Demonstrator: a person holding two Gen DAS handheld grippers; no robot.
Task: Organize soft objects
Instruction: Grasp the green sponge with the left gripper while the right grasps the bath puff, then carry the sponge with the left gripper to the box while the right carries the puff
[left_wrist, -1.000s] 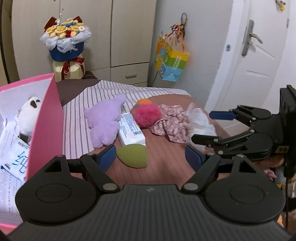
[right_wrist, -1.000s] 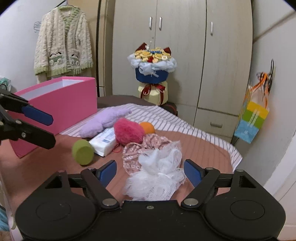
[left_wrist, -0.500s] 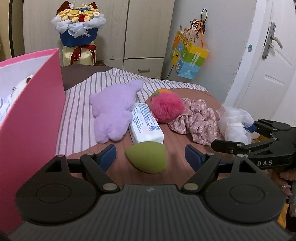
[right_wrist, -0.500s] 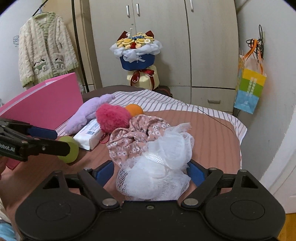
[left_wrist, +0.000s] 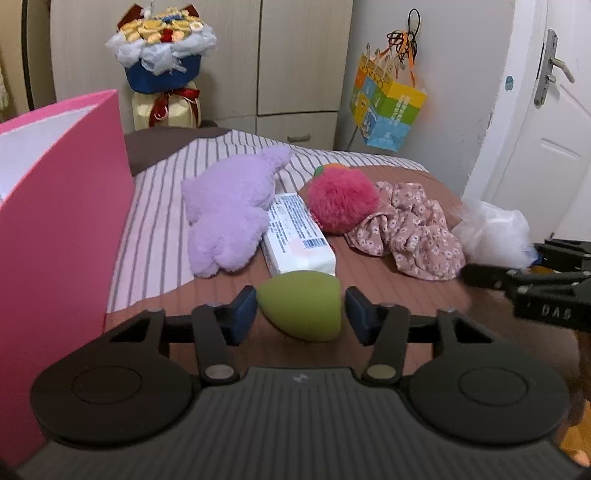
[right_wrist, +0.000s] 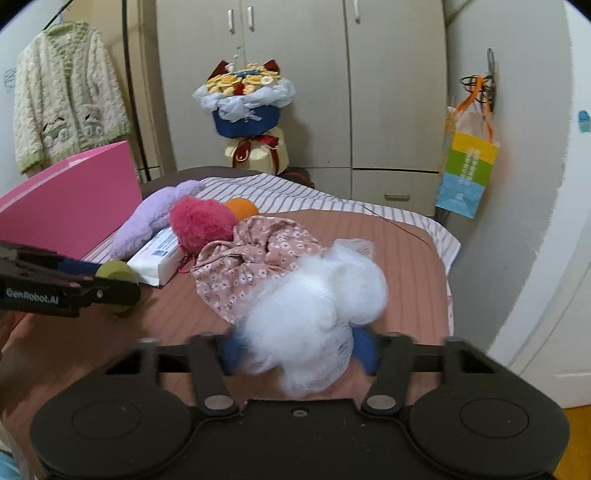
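- Green and egg-shaped, the sponge (left_wrist: 301, 304) lies on the brown bedspread (left_wrist: 399, 295) between the blue pads of the left tool (left_wrist: 301, 314). The jaws have just been closing around it; the left pad touches its side, while a thin gap shows at the right pad, so it is not yet clamped.
- White mesh pouf (right_wrist: 317, 306) sits between the pads of the right tool (right_wrist: 299, 350), whose jaws have just been closing. Both pads press into its lower part, and this part of the view is blurred.
- Floral pink fabric piece (left_wrist: 406, 236) lies just beside the pouf, touching the fuzzy red ball (left_wrist: 341, 201).
- Behind the red ball, a small orange ball (right_wrist: 242, 207) peeks out.
- White tissue pack (left_wrist: 299, 236) rests between the red ball and the purple plush toy (left_wrist: 229, 210), touching the plush, with the sponge just in front of it.
- Pink box (left_wrist: 62, 221) stands at the left edge of the bed, beside the striped sheet (left_wrist: 155, 221).
- Beyond the bed, a flower bouquet (right_wrist: 245, 96) stands before the wardrobe (right_wrist: 388, 92), and a colourful paper bag (left_wrist: 388, 107) hangs on the wall.
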